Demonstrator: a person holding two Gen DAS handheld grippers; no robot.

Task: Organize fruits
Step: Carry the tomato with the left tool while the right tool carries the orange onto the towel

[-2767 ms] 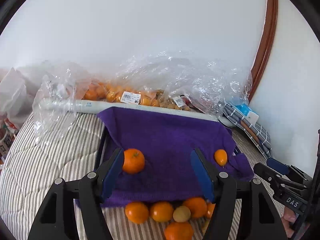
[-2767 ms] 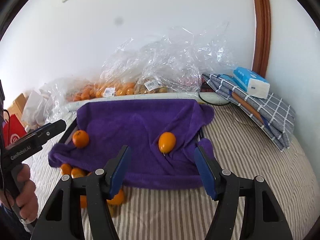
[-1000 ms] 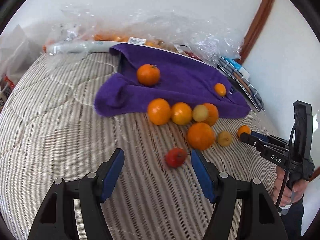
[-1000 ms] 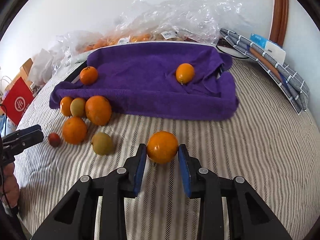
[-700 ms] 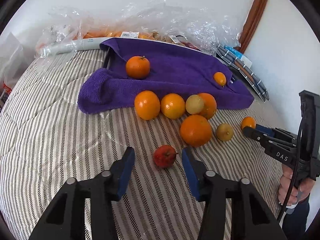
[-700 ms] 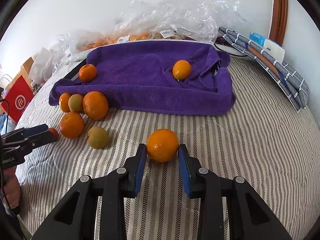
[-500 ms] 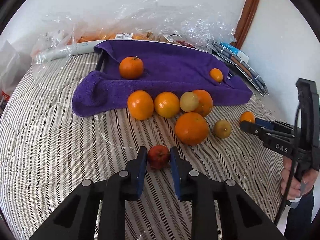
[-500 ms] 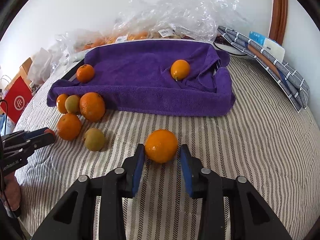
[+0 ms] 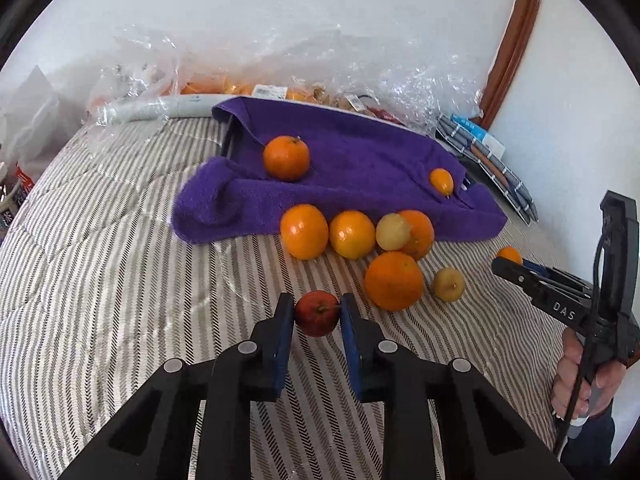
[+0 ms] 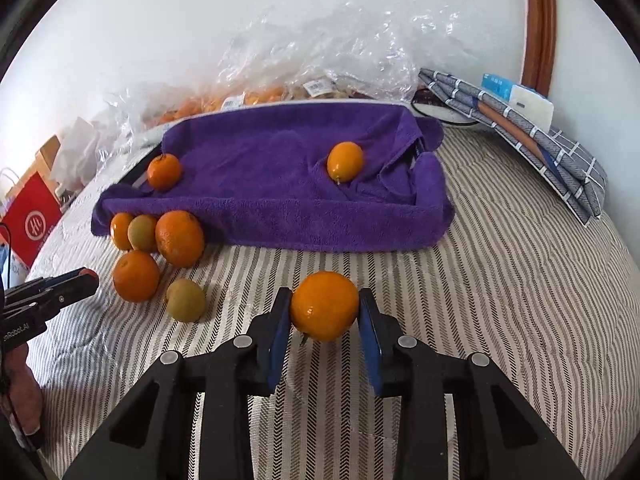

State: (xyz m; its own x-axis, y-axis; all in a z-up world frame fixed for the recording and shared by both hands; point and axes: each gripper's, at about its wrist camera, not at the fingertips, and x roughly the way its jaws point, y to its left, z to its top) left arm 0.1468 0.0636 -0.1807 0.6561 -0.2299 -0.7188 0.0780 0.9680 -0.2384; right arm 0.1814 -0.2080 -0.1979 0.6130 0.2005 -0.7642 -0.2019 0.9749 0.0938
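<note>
My left gripper [image 9: 317, 312] is shut on a small red fruit [image 9: 317, 313] just above the striped bed cover. My right gripper [image 10: 325, 312] is shut on an orange [image 10: 325, 311], also low over the cover. It shows at the right of the left wrist view [image 9: 509, 255]. A tray draped with a purple towel [image 10: 280, 184] holds one orange at its left [image 10: 164, 171] and one at its right [image 10: 345, 161]. Several oranges and yellowish fruits lie in front of the tray [image 9: 352, 234] [image 10: 179, 237].
Clear plastic bags of fruit [image 10: 320, 60] lie behind the tray against the wall. A folded checked cloth and a tissue pack [image 10: 520, 128] lie at the back right. A red paper bag [image 10: 32, 220] stands off the bed at the left.
My left gripper came down from over the tray to the red fruit and closed on it. My right gripper stays closed on the orange and lifts it slightly.
</note>
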